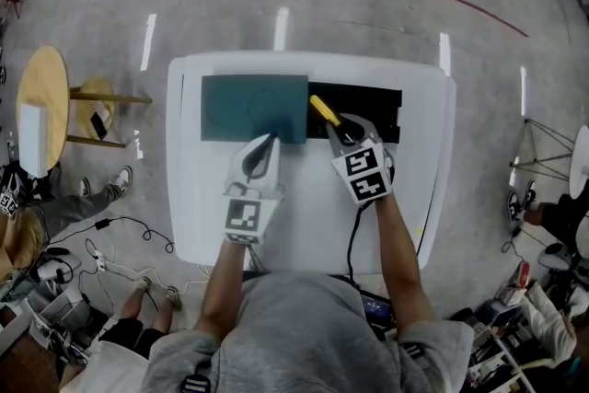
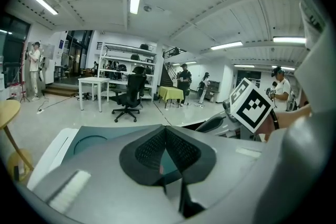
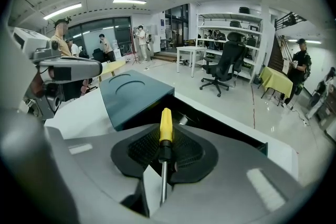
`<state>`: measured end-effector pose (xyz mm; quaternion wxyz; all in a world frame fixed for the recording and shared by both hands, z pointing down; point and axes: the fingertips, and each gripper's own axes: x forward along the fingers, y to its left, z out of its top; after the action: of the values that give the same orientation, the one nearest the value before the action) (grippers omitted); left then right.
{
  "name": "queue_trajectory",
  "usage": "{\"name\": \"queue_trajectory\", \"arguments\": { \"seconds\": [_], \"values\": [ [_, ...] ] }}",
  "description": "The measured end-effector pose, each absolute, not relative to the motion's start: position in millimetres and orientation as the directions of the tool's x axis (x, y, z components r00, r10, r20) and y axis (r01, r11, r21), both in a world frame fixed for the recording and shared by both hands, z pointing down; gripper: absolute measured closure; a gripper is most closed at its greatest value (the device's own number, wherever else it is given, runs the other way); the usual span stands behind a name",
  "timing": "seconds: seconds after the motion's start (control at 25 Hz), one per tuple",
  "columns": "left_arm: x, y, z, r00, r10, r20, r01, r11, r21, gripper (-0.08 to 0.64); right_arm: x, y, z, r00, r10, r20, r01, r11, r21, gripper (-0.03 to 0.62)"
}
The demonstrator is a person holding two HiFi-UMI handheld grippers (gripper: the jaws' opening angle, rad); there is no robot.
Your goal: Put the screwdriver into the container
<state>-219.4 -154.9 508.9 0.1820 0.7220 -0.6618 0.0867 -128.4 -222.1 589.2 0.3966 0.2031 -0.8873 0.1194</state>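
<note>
The fingers (image 3: 185,153) of your right gripper (image 3: 165,131) are clenched on the yellow-handled, steel-shafted screwdriver (image 3: 165,139). You grip it by the black collar, and it points forward from them, with its handle out over the open black rectangular container (image 1: 373,110). The fingers of your left gripper (image 2: 165,131) are pressed together with nothing between them. Their tips are at the near edge of the dark teal rectangular cover with a round recess (image 1: 239,106), which lies just beside the container's opening. Container and cover sit on the white tabletop (image 1: 313,225).
</note>
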Motion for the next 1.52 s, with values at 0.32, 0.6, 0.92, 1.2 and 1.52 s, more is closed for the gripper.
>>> {"name": "queue_trajectory", "arguments": {
  "seconds": [0.32,0.6,0.92,1.2,1.52],
  "values": [
    [-227.4,-158.1,521.9,0.104,-0.919,0.380,-0.986,-0.045,0.161,0.548,-138.5,-228.0,608.4,-0.582,-0.224,0.782,-0.413,0.910,-0.046,0.512],
    [-229.9,-161.9,529.4,0.106,-0.914,0.392,-0.984,-0.039,0.175,0.548,-139.9,-232.7,622.5,-0.552,-0.201,0.809,-0.389,0.921,-0.036,0.512],
    [-230.1,-165.9,537.3,0.110,-0.910,0.401,-0.982,-0.038,0.184,0.548,-141.9,-238.2,632.9,-0.522,-0.181,0.834,-0.364,0.931,-0.026,0.511],
    [-229.1,-168.0,540.4,0.118,-0.906,0.407,-0.981,-0.043,0.189,0.548,-142.0,-238.0,639.4,-0.482,-0.171,0.860,-0.345,0.939,-0.006,0.509],
    [-231.1,-166.5,541.0,0.120,-0.906,0.406,-0.981,-0.045,0.191,0.548,-142.6,-238.3,644.6,-0.454,-0.180,0.873,-0.347,0.938,0.013,0.506]
  ]
}}
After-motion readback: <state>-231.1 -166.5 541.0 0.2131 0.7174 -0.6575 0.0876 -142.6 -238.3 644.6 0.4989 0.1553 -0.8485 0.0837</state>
